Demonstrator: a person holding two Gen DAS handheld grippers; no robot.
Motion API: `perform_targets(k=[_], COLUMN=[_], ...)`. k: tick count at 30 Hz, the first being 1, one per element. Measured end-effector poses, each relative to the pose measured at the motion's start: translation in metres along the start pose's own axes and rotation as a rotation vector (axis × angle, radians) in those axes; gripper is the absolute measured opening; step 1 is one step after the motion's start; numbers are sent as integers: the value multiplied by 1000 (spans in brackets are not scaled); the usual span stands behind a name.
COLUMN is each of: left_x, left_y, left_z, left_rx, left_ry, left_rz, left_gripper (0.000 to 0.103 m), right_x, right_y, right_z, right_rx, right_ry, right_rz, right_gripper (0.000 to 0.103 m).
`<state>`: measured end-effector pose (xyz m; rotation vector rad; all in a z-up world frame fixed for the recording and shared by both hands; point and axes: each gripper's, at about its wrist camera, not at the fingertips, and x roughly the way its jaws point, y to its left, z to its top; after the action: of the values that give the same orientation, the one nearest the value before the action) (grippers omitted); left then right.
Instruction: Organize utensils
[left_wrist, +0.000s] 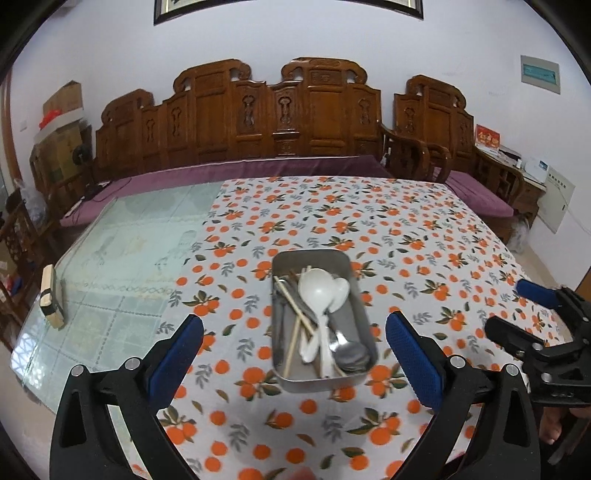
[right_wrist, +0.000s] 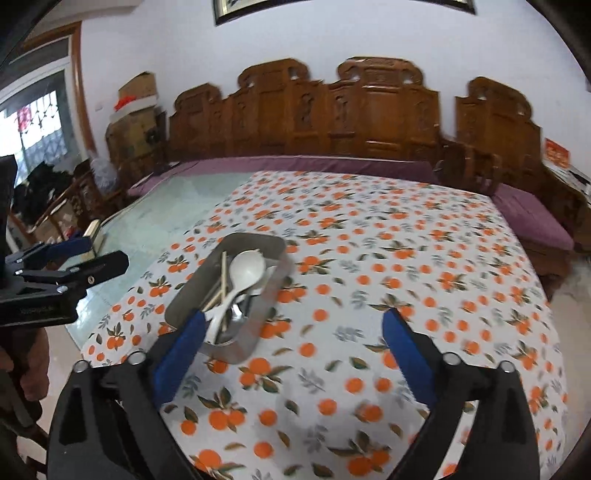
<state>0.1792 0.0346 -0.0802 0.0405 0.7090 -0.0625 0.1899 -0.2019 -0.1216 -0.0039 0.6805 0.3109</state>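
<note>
A metal tray (left_wrist: 352, 271) (right_wrist: 271, 295) stands on the orange-patterned tablecloth (left_wrist: 406, 236) (right_wrist: 406, 258). Inside it lie white plastic spoons (left_wrist: 314, 291) (right_wrist: 245, 271), wooden chopsticks (left_wrist: 293, 341) (right_wrist: 222, 273) and metal spoons (left_wrist: 349, 350) (right_wrist: 236, 314), all mixed together. My left gripper (left_wrist: 293, 350) hovers above the tray's near end, jaws wide open, nothing between them. My right gripper (right_wrist: 291, 343) is open too, with nothing in it, its left finger (right_wrist: 181, 350) in front of the tray's near corner. In the left wrist view the right gripper (left_wrist: 517, 310) appears at the right edge.
A wooden block (left_wrist: 51, 299) (right_wrist: 94, 232) wrapped with black bands lies on the bare glass part of the table (left_wrist: 129, 240). A carved wooden bench (left_wrist: 258, 122) with purple cushions runs behind the table. In the right wrist view the left gripper (right_wrist: 85, 258) shows at the left edge.
</note>
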Motion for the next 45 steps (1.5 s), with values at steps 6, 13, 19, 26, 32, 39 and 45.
perform_targets(k=[6, 13, 19, 26, 32, 39, 45], left_x=[-17, -46, -77, -113, -147, -168, -172], left_y=[-29, -51, -60, -64, -66, -66, -65], left_z=[-7, -12, -7, 4, 15, 20, 20], left_rx=[22, 23, 34, 33, 26, 27, 23], left_ry=[-12, -44, -84, -142, -202, -245, -257], left_rz=[-16, -46, -38, -40, -35, -33, -20], left_gripper=[95, 95, 95, 95, 95, 95, 95], right_x=[-42, -78, -101, -132, -163, -189, -195], right_y=[-18, -29, -25, -18, -8, -2, 0], right_z=[-8, -10, -9, -1, 8, 14, 15], right_rx=[32, 57, 55, 50, 40, 31, 26], right_ry=[-60, -110, -145, -204, -268, -310, -324], right_rz=[-76, -80, -74, -75, -71, -72, -77], right_gripper=[100, 100, 100, 100, 100, 100, 100])
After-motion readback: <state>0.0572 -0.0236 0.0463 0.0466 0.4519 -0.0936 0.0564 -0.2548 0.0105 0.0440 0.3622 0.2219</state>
